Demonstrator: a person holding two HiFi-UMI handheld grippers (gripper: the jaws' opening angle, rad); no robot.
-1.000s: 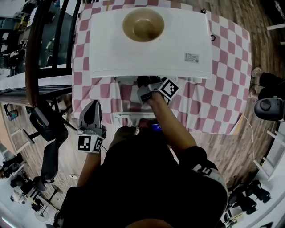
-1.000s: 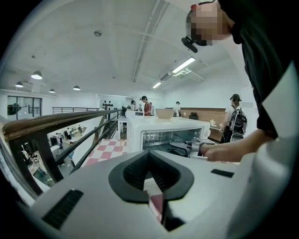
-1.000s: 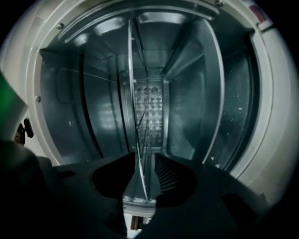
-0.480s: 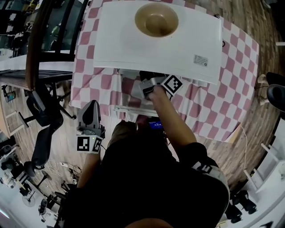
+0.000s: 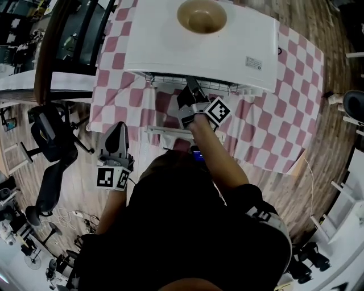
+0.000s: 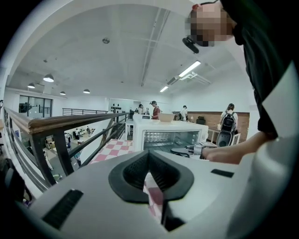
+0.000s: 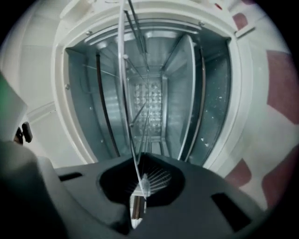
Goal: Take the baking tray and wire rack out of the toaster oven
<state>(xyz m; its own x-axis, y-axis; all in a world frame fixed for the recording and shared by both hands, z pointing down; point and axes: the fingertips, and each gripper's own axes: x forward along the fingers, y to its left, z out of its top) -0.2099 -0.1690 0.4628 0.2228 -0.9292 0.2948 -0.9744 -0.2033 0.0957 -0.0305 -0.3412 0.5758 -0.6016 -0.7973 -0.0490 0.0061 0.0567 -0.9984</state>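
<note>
The white toaster oven [image 5: 199, 42] stands on the checked table, its door [image 5: 182, 132] folded down toward me. The wire rack [image 5: 165, 81] sticks a little way out of the oven's front. My right gripper [image 5: 190, 91] is shut on the rack's front edge. In the right gripper view the rack [image 7: 125, 93] runs edge-on from the shut jaws [image 7: 140, 189] into the oven's shiny cavity [image 7: 149, 98]. I cannot pick out the baking tray for certain. My left gripper [image 5: 117, 129] hangs off the table's left side, shut on nothing [image 6: 148, 161], facing the oven [image 6: 168, 135].
A tan bowl [image 5: 202, 15] sits on top of the oven. The red and white checked cloth [image 5: 284, 85] covers the table. A wooden railing [image 5: 51, 51] and an office chair [image 5: 48, 142] stand at the left. Several people stand far off behind the oven.
My right gripper has closed on the wire rack and drawn back toward me, so the rack now shows outside the oven's front. My left gripper has shifted slightly.
</note>
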